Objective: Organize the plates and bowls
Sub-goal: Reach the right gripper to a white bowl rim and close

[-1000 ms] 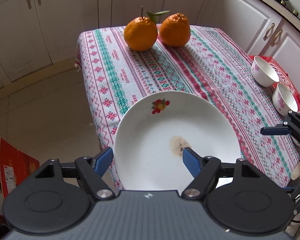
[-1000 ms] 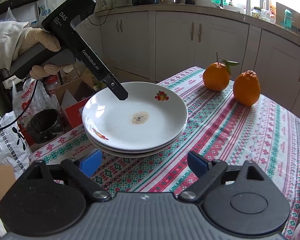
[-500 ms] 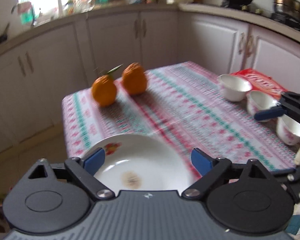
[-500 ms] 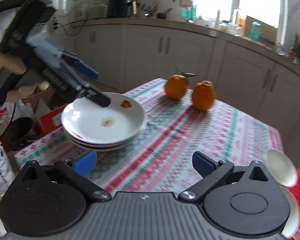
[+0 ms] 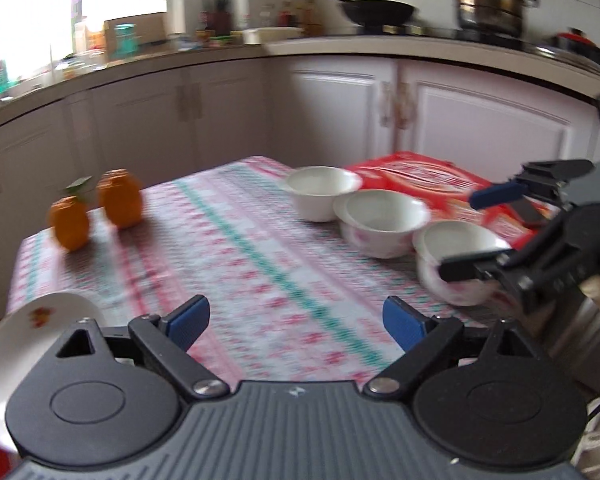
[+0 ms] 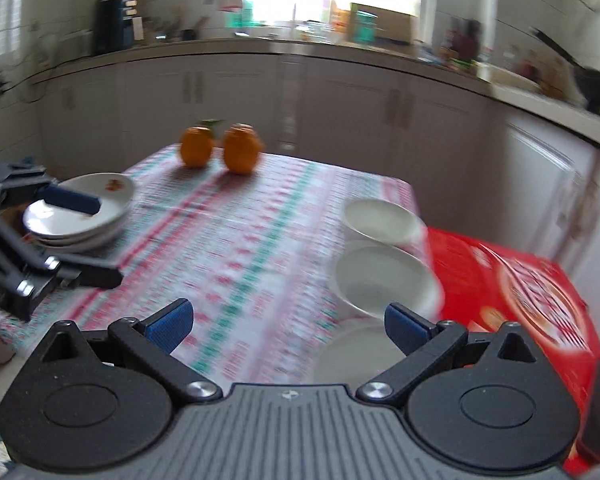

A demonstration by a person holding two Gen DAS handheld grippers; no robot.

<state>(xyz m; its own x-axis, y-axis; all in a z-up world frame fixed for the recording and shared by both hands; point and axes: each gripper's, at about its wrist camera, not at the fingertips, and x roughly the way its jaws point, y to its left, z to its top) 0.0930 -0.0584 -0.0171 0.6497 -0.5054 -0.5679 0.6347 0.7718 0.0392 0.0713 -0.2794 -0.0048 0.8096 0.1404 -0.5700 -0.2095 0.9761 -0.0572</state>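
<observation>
Plates (image 6: 78, 216) stacked left, oranges (image 6: 220, 152) behind, bowls (image 6: 384, 276) right against the box (image 6: 520, 292).

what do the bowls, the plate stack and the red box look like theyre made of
Bowls: likely glazed ceramic, glossy white with thick rims and a faint pink pattern outside.
Plate stack: same glossy white glaze, printed fruit motif, probably ceramic too.
Red box: looks like printed cardboard, flat faces, slight sheen.

The left claw (image 5: 296, 322) has swung off the plates (image 6: 80, 212) toward the bowls (image 5: 384, 220).
</observation>
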